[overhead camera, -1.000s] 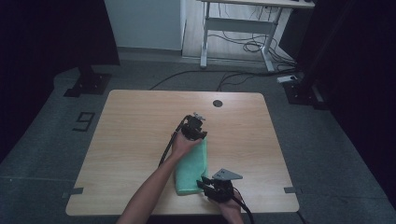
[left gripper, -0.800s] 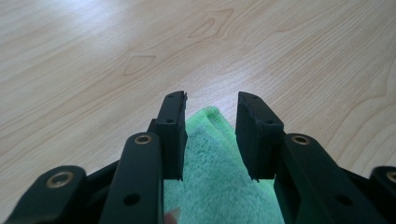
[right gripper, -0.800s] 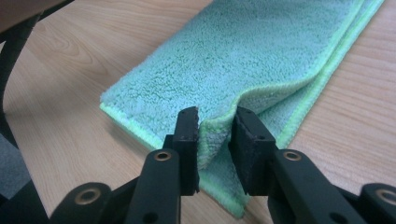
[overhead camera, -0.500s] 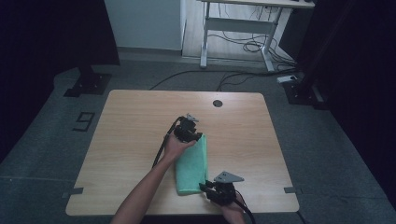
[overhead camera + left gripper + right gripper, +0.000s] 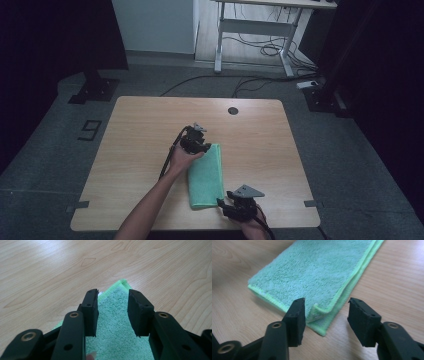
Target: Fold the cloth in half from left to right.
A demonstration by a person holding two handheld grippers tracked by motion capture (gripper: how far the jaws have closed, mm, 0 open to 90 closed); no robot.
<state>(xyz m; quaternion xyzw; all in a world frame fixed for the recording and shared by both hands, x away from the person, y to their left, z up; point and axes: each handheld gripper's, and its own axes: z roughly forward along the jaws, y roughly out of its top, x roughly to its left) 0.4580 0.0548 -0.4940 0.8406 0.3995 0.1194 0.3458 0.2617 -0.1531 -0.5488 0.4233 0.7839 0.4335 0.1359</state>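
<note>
Folded green towel [image 5: 206, 176] flat on the bench [image 5: 135, 135] — a tool at each end.
Left tool [image 5: 112, 312] hovers spread over the towel's far corner, pinching nothing. Right tool [image 5: 325, 321] — its jaws just opening — stands spread, the towel's near corner lying loose between them, its top layer slightly curled.

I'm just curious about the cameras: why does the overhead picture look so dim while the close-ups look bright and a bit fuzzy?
High view: dark surroundings, and the table is the one lit area. Left gripper view: glare on the wood, near tongs soft. Right gripper view: green towel blurs toward the far end, tongs cast faint shadows.
</note>
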